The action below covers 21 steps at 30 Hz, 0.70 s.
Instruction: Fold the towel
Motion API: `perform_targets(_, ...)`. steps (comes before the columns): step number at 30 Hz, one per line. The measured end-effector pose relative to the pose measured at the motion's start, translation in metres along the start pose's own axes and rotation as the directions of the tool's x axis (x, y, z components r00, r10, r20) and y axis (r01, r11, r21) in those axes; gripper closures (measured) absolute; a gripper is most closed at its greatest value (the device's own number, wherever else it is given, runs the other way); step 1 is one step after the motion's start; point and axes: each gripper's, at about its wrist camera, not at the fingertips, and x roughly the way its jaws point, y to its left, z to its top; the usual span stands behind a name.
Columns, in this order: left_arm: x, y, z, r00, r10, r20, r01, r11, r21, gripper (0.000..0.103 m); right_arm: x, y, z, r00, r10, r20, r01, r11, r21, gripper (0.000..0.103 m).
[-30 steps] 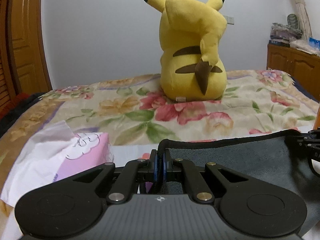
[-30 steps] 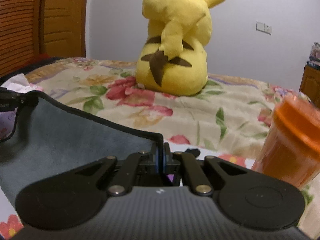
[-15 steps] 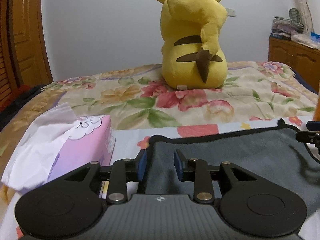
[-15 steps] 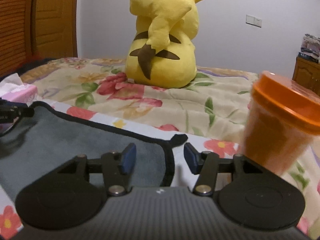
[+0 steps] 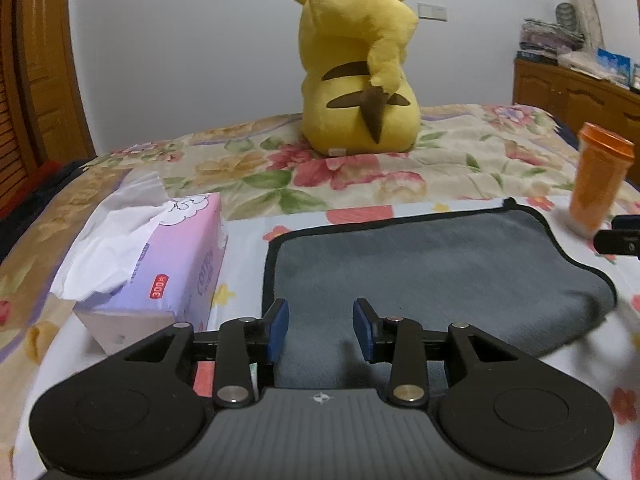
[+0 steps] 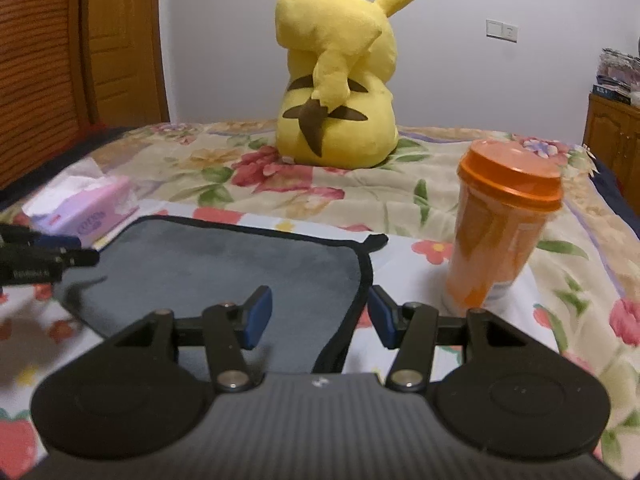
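Observation:
A grey towel with a black hem (image 5: 432, 264) lies folded flat on the floral bedspread; it also shows in the right wrist view (image 6: 224, 272). My left gripper (image 5: 320, 330) is open and empty, above the towel's near left part. My right gripper (image 6: 318, 318) is open and empty, astride the towel's right hem. Each gripper's tip shows at the edge of the other's view, the right gripper (image 5: 618, 236) at the far right and the left gripper (image 6: 44, 258) at the far left.
A pink tissue box (image 5: 160, 264) sits left of the towel. An orange lidded cup (image 6: 500, 224) stands right of it. A yellow Pikachu plush (image 5: 360, 80) sits farther back on the bed. Wooden doors stand at left, a cabinet (image 5: 576, 92) at right.
Both grippers were shut on the towel's lifted edge one second ago. They let go, opened wider and pulled back. The towel now lies flat.

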Motion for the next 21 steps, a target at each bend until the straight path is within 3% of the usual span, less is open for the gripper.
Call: perform_targets(21,-0.084,-0.014,0.013,0.999,-0.028,0.031,0.026,0.998,0.049,0.063,-0.068,0.018,0.000,1.000,0.000,0.028,0.000,1.000,0.013,0.049)
